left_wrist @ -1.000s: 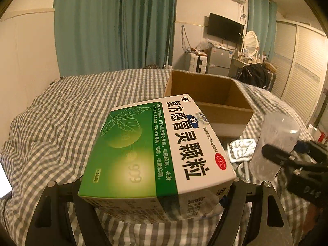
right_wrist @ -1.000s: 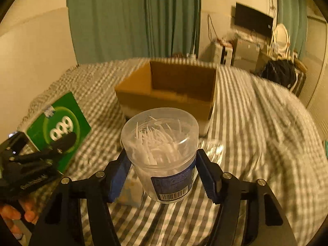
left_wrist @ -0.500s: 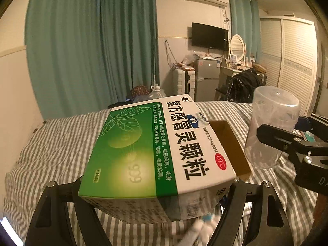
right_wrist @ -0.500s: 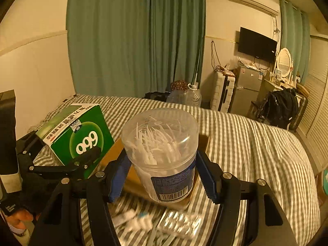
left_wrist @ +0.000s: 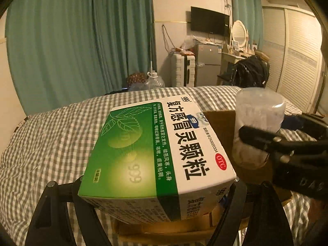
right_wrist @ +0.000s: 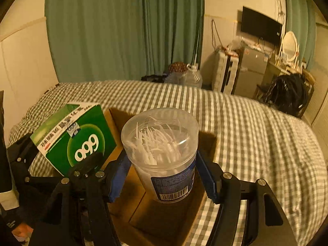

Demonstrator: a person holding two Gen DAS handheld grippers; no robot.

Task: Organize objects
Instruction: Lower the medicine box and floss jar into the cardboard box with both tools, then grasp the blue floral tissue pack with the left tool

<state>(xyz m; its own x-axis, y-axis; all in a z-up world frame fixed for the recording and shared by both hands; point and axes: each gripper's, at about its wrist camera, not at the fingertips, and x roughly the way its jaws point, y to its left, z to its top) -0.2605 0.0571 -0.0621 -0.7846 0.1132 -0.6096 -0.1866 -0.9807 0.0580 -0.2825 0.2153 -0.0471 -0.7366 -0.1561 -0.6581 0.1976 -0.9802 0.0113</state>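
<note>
1. Left gripper (left_wrist: pixel 157 192), bottom middle of the left wrist pic: its 2 black fingers pinch a green & white medicine box (left_wrist: pixel 155 153) from both sides. The box fills the middle of that pic, held up in the air, a bit tilted.
2. Right gripper (right_wrist: pixel 164 176), bottom middle of the right wrist pic: its blue pads (right_wrist: pixel 207 178) squeeze a clear plastic tub (right_wrist: pixel 162 151) w/ a lid. The tub is full of little white picks. It has a blue label & barcode low down.
3. Both held things are close, side by side. In the right wrist pic the box sits at the left, just beside the tub. In the left wrist pic the tub shows at the right edge, blurry.
4. A brown cardboard box (right_wrist: pixel 164 219) w/ an open top is right under both held things. The tub hangs over the open part. Can't tell if the tub touches the bottom.
5. The cardboard box sits on a bed w/ a gray & white checked cover (right_wrist: pixel 256 135), which fills the middle of both pics.
6. Far back: green curtains (left_wrist: pixel 78 41) upper left, a black TV (left_wrist: pixel 209 21) on the wall upper right, a black bag (left_wrist: pixel 250 71) on a chair at the right.
</note>
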